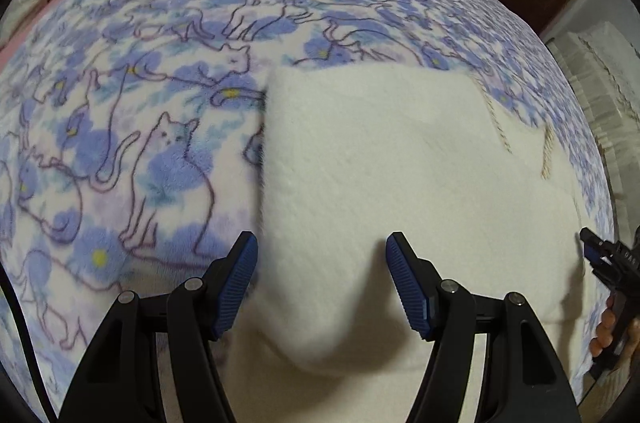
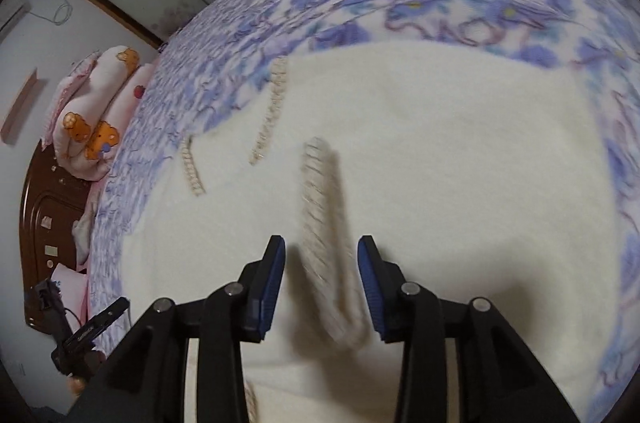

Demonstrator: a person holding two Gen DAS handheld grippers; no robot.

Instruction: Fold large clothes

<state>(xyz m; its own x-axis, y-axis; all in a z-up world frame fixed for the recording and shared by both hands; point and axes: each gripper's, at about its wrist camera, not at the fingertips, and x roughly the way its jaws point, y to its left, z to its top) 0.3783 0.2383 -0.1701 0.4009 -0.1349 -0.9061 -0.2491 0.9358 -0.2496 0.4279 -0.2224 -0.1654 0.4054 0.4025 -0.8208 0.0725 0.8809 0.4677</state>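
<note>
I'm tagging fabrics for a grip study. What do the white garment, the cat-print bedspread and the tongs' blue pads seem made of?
White garment: soft, matte fleece or brushed knit, going by its fuzzy nap. Cat-print bedspread: plush fleece, velvety pile. Blue pads: probably ribbed rubber or plastic, finely grooved.

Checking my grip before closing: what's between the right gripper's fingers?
In the right wrist view, the right gripper is open, with a raised fold of the cream garment, its knit-trimmed edge, between the fingers.

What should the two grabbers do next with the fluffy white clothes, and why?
Probably shut both on the cloth. The left gripper and right gripper are open, each with a raised bit of the white garment between its fingers, so neither holds anything yet.
</note>
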